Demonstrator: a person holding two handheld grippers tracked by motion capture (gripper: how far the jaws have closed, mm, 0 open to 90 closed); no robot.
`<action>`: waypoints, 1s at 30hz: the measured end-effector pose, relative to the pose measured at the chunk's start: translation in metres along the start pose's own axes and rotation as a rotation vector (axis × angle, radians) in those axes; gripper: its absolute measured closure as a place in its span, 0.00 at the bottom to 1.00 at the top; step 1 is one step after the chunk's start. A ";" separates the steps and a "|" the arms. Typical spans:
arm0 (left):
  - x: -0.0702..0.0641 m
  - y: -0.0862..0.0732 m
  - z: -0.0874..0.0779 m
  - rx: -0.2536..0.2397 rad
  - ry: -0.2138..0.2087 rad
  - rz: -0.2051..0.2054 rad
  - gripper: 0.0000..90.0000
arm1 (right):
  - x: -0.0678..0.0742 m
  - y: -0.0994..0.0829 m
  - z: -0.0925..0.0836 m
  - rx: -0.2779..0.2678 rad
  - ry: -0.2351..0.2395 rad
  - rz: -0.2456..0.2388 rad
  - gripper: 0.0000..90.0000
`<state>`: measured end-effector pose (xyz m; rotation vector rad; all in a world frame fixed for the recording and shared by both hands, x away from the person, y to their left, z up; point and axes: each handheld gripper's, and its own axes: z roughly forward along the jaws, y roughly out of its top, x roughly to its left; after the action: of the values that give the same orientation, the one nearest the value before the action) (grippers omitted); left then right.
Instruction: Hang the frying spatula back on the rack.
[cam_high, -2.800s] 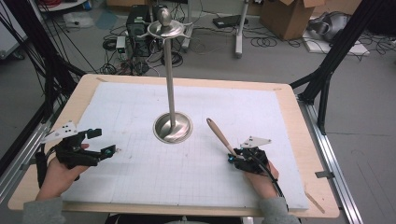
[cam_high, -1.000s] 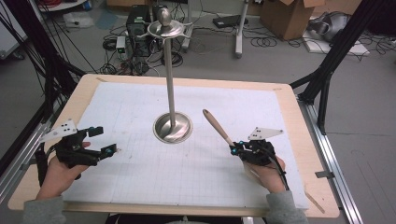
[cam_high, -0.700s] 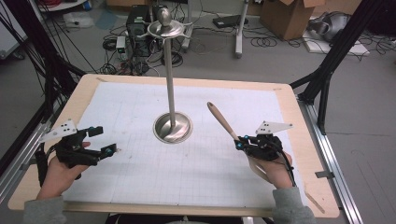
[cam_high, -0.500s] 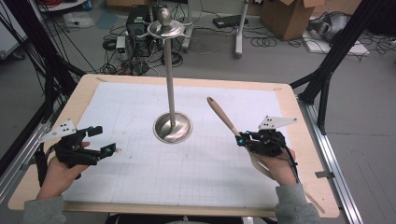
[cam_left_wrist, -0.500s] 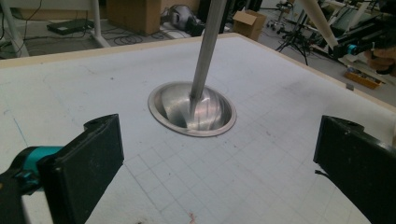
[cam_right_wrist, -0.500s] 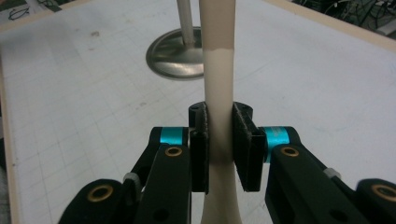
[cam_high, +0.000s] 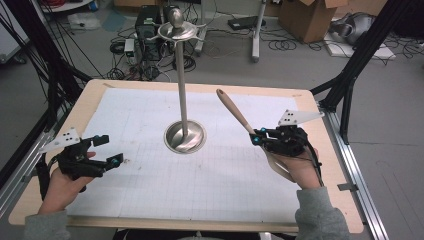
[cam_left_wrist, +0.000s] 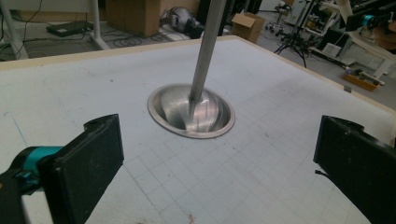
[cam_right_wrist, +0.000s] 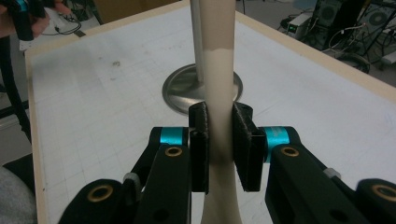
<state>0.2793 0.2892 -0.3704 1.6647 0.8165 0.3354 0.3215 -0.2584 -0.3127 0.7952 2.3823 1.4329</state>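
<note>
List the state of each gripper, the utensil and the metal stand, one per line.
Right gripper: shut on the utensil, held up off the table.
Utensil: clamped at its pale part, wooden handle tilted up toward the stand, clear of the mat.
Left gripper: open, nothing between the jaws, low over the mat.
Metal stand: upright on its round base; nothing hangs from its top hooks.

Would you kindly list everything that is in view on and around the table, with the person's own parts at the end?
Utensil: one, beige with a wooden handle, clamped in the right tool, lifted off the mat, handle pointing up toward the stand.
Stand: one, silver, upright pole on a round base at mid-table.
Grid mat: one, white, covering the tabletop.
Table: one, light wood edge.
Cardboard boxes: brown, on the floor behind.
Left tool: black, open, empty, low at the left.
Right tool: black, shut on the utensil.
</note>
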 end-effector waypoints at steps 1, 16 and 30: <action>0.000 0.000 0.000 -0.004 0.000 -0.001 0.02 | 0.000 0.003 -0.001 -0.003 0.001 -0.003 0.87; -0.004 0.006 -0.009 -0.091 -0.007 0.061 0.02 | 0.003 0.045 -0.010 -0.040 0.020 -0.032 0.87; -0.004 0.008 -0.013 -0.091 -0.007 0.039 0.02 | 0.009 0.075 -0.009 -0.096 0.055 -0.049 0.87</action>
<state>0.2709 0.2959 -0.3584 1.5973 0.7533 0.3882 0.3342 -0.2326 -0.2427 0.6778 2.3357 1.5557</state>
